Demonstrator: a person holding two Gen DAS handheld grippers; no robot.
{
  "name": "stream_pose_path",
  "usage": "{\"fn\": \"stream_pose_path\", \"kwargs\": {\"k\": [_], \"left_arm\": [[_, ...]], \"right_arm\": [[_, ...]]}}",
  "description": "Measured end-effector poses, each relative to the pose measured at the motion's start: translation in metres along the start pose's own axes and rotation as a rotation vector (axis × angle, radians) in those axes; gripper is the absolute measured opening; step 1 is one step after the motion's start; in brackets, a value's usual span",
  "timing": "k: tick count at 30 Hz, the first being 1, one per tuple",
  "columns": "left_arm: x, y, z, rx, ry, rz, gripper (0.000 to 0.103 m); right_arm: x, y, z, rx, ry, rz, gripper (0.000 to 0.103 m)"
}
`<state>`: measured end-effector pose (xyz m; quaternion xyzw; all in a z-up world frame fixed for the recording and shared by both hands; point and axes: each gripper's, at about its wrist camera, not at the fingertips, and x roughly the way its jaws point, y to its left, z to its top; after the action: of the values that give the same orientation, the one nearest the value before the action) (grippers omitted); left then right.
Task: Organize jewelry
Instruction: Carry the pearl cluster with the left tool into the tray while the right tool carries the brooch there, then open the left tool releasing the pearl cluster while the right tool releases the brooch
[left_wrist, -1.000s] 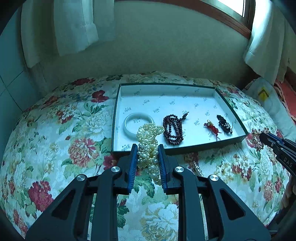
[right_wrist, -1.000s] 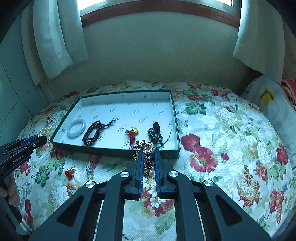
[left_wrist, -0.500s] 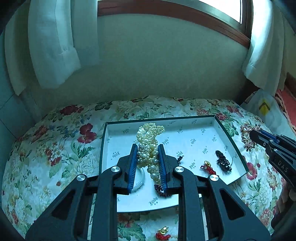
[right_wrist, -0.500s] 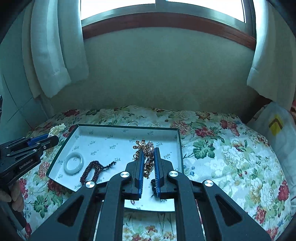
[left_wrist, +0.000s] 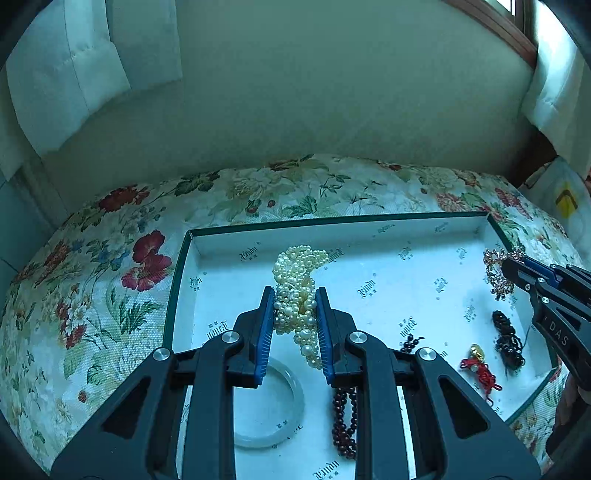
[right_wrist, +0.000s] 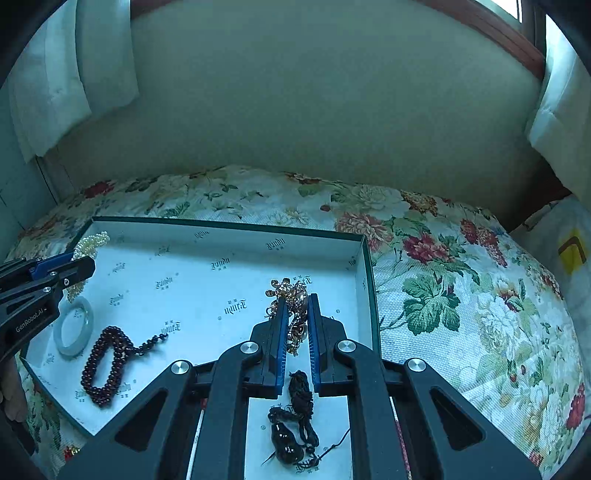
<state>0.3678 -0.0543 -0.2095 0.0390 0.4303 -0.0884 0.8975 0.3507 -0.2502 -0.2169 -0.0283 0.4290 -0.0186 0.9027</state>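
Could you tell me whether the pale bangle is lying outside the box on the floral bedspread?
No, the pale bangle lies on the white floor inside the box, beside the dark bead bracelet.

Left gripper (left_wrist: 294, 314): held over the tray (left_wrist: 369, 218), the pearl necklace (left_wrist: 297, 291) clamped between its fingers.
Bangle (left_wrist: 271, 406): laid in the tray, under the left gripper.
Bead bracelet (left_wrist: 345, 424): laid in the tray, just right of the bangle.
Red knot charm (left_wrist: 480, 371): further right of the left gripper, in the tray.
Right gripper (right_wrist: 294, 314): held over the right end of the tray, the chain necklace (right_wrist: 293, 295) clamped between its fingers.
Dark cord pendant (right_wrist: 291, 424): laid in the tray, under the right gripper.
Tray: placed on the bedspread (right_wrist: 461, 295).
Wall (right_wrist: 314, 110): found behind the bedspread.
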Motion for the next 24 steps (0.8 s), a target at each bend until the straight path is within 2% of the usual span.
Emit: {"fn": "stream_pose_path", "kwargs": {"k": [7,15,20,21,22,24], "left_arm": [[0.025,0.002,0.001,-0.006,0.052,0.022,0.022],[0.032,0.002,-0.001,-0.017,0.084,0.018,0.023],[0.033,0.003,-0.002,-0.023,0.084,0.027,0.034],[0.032,0.003,-0.001,-0.025,0.082,0.029,0.046],[0.031,0.004,-0.001,-0.029,0.076,0.032,0.05],[0.029,0.003,-0.001,-0.026,0.064,0.031,0.051]], "right_arm": [[0.027,0.007,-0.002,-0.065,0.043,-0.07,0.01],[0.032,0.01,-0.001,-0.097,0.06,-0.081,0.01],[0.03,0.01,-0.001,-0.091,0.054,-0.073,0.014],[0.03,0.01,-0.001,-0.086,0.054,-0.069,0.023],[0.029,0.009,-0.001,-0.079,0.053,-0.063,0.044],[0.025,0.009,0.0,-0.069,0.035,-0.058,0.056]]}}
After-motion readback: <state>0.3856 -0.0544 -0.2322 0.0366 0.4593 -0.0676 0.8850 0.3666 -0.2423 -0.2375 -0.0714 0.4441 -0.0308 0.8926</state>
